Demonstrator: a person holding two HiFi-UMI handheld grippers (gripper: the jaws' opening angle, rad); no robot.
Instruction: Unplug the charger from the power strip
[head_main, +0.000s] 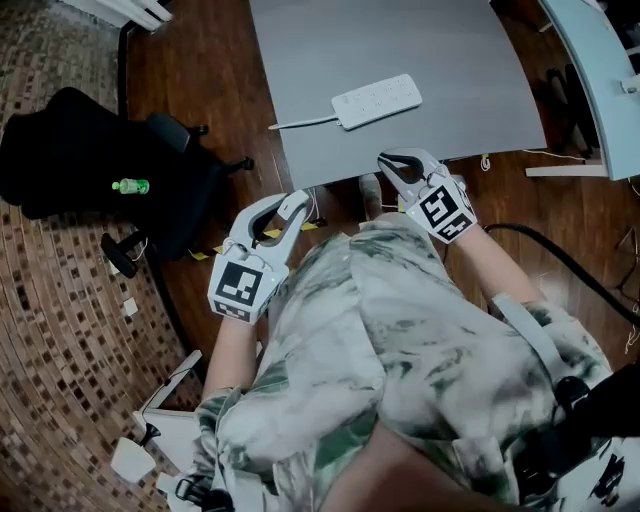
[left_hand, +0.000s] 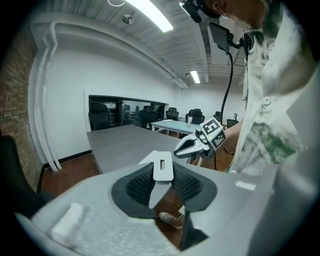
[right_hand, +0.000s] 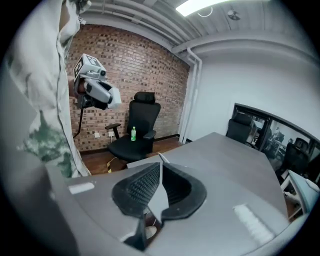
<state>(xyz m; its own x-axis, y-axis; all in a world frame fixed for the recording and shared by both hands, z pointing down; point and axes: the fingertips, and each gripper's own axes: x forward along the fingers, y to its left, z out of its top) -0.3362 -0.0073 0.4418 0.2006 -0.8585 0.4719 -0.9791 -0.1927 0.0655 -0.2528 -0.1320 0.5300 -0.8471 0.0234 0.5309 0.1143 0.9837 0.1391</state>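
Note:
The white power strip (head_main: 375, 100) lies on the grey table (head_main: 450, 60), its cable running off to the left, with nothing plugged into it. Both grippers hang in front of the person's chest, short of the table's near edge. My left gripper (head_main: 296, 205) (left_hand: 162, 172) is shut on a small white charger (left_hand: 162, 166) with a slot in its face. My right gripper (head_main: 385, 162) (right_hand: 160, 167) is shut, its tips meeting with nothing between them. Each gripper shows in the other's view: the right gripper (left_hand: 192, 145) and the left gripper (right_hand: 114, 101).
A black office chair (head_main: 90, 160) (right_hand: 142, 125) stands left of the table, with a green bottle (head_main: 130, 186) (right_hand: 133, 134) on its seat. A pale second table (head_main: 590, 60) is at the upper right. Cables trail over the wooden floor (head_main: 560, 260).

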